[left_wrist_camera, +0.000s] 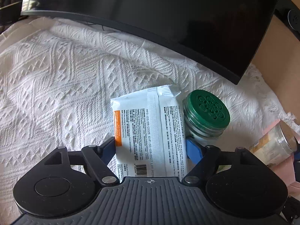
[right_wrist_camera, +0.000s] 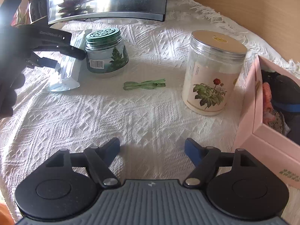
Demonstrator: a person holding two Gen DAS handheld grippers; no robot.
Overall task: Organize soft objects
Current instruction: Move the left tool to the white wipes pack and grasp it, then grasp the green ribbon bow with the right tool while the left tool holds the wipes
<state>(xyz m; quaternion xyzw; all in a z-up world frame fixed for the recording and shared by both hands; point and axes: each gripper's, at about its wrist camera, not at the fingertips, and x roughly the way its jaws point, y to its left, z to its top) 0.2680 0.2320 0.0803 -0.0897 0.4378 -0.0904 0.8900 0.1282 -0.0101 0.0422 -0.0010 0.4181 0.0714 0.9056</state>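
A desk [right_wrist_camera: 150, 116] draped in white cloth carries everything. Just beyond the left gripper [left_wrist_camera: 151, 146], a dark monitor [left_wrist_camera: 168, 18]. Right of the right gripper [right_wrist_camera: 152, 149], a pink box [right_wrist_camera: 249, 116] holds soft items, probably the destination. A wipes pack [left_wrist_camera: 150, 131] stands between the left gripper's wide jaws, seemingly unclamped. The right gripper gapes empty.

each gripper has a ribbed grey body flanked by two round black discs, with black linkage arms on silver pivot screws. the right gripper [right_wrist_camera: 152, 148] ends in blue-padded fingers [right_wrist_camera: 193, 150] (the left gripper [left_wrist_camera: 151, 146] looks alike), and white lettering marks the left one's side.
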